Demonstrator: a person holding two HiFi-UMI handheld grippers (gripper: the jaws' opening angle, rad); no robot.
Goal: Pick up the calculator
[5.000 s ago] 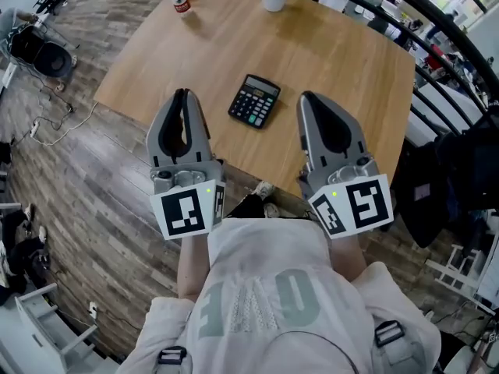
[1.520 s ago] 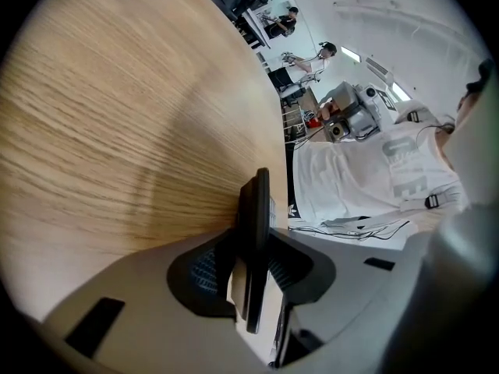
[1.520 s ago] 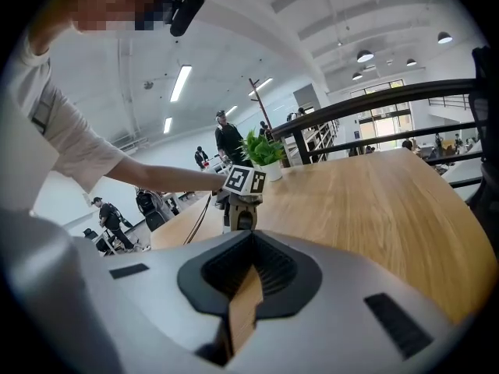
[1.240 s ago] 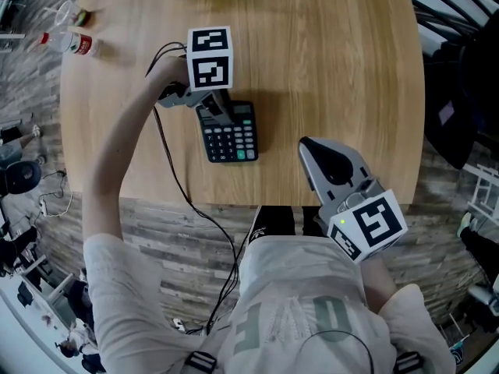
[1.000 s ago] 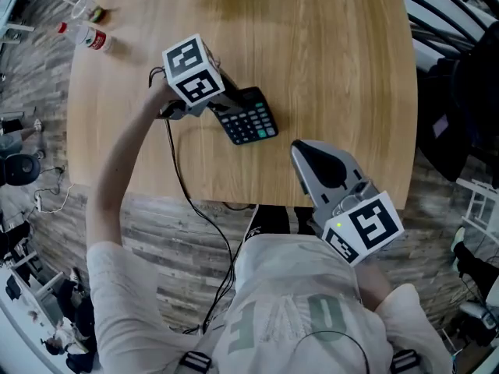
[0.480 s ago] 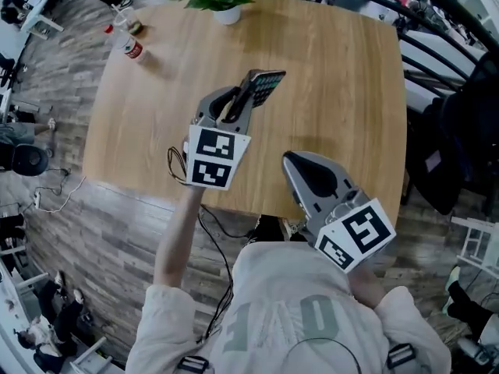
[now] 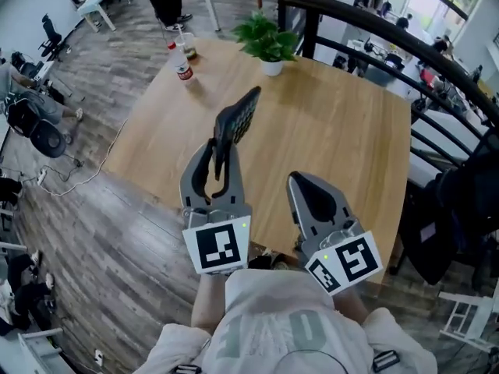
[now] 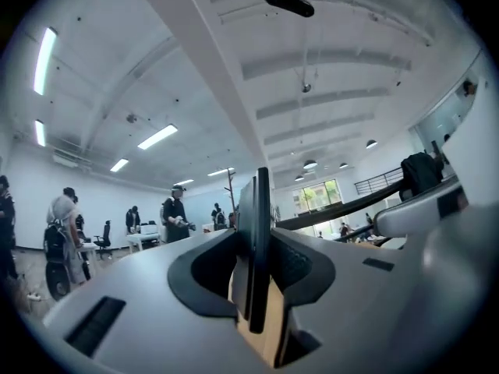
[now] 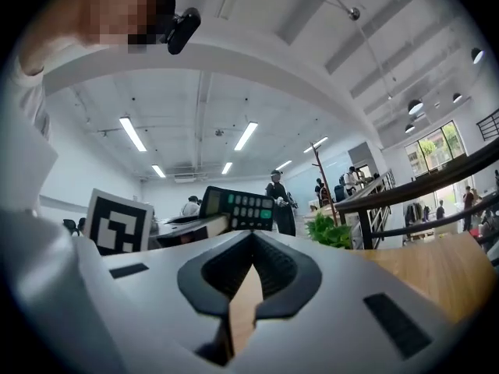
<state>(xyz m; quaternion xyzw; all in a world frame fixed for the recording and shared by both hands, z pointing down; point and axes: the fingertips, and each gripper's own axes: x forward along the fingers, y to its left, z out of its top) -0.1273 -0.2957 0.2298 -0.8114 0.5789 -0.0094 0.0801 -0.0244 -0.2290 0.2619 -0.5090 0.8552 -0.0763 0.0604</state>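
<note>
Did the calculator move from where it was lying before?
Yes. The calculator lay flat on the table before. Now it is up off the table, on edge in the left gripper.

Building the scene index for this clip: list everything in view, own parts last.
calculator: one, black, held on edge in the left claw, above the table
table: one, light wood, below the claws
potted plant: one, green in white pot, table's far edge
bottle: one, clear with red label, table's far left corner
railing: one, black, beyond the table's far right
left claw: one, grey, shut on the calculator
right claw: one, grey, shut, nothing in it
</note>
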